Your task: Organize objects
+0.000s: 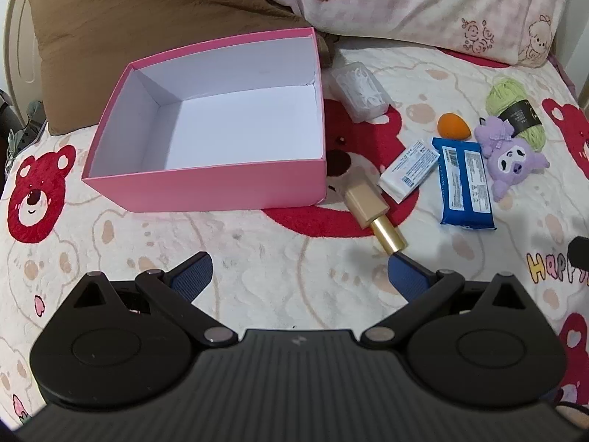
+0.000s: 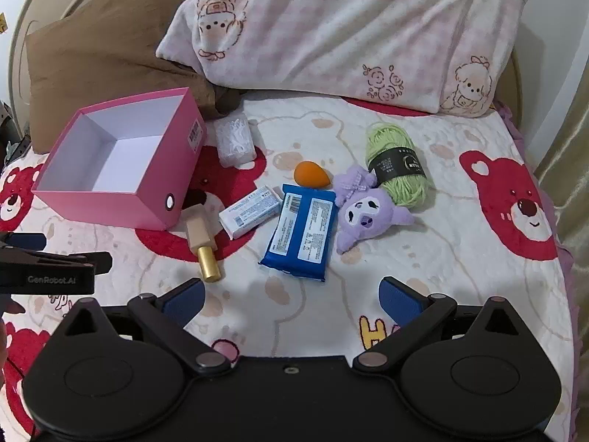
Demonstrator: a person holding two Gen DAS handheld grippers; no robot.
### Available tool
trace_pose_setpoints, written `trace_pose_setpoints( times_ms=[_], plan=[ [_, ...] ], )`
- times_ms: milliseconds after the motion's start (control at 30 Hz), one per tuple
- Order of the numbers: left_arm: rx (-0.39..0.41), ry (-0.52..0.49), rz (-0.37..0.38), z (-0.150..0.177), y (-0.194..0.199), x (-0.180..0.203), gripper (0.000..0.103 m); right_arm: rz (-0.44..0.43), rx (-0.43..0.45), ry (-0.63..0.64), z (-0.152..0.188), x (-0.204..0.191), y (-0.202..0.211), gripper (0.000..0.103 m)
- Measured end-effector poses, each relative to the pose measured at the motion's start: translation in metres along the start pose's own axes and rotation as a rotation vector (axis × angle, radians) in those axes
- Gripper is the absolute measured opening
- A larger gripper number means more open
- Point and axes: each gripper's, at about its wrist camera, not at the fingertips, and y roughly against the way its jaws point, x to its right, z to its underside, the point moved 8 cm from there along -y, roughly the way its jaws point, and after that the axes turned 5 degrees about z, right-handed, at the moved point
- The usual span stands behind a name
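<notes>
An empty pink box [image 1: 206, 186] [image 2: 110, 210] with a white inside stands on the bed. To its right lie a gold bottle [image 1: 373, 217] [image 2: 202, 248], a white packet [image 1: 408, 169] [image 2: 250, 211], a blue packet [image 1: 465, 182] [image 2: 302, 234], an orange sponge [image 1: 451, 125] [image 2: 311, 173], a purple plush [image 1: 510, 154] [image 2: 364, 213], green yarn [image 1: 515, 108] [image 2: 395, 160] and a clear box of floss picks [image 1: 360, 90] [image 2: 235, 140]. My left gripper [image 1: 300, 270] hovers open just short of the box and bottle. My right gripper [image 2: 292, 294] is open below the blue packet. Nothing sits between either pair of fingers.
The bed cover [image 2: 460, 258] has red bear prints. A brown pillow [image 1: 121, 37] lies behind the box and a pink patterned pillow [image 2: 349, 29] at the head. The left gripper's body [image 2: 48, 269] shows at the left edge of the right wrist view.
</notes>
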Motion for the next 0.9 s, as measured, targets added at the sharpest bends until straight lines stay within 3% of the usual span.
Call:
trace_pose_setpoints(
  times_ms=[167,300,633,900],
  plan=[
    [0.013,0.022,0.026,0.0,0.001,-0.001,0.103,0.001,-0.003,0.01,0.002,0.002,-0.006,0.102],
    [0.052,-0.004,-0.008,-0.003,0.009,0.0,0.103,0.011,-0.024,-0.007,0.004,0.007,-0.012,0.102],
    [0.089,-0.03,-0.001,-0.003,0.019,0.007,0.103,0.012,-0.017,-0.005,0.004,0.006,-0.009,0.102],
    [0.134,0.005,0.008,-0.004,0.023,0.004,0.103,0.016,-0.017,-0.007,0.004,0.005,-0.006,0.102]
  ],
)
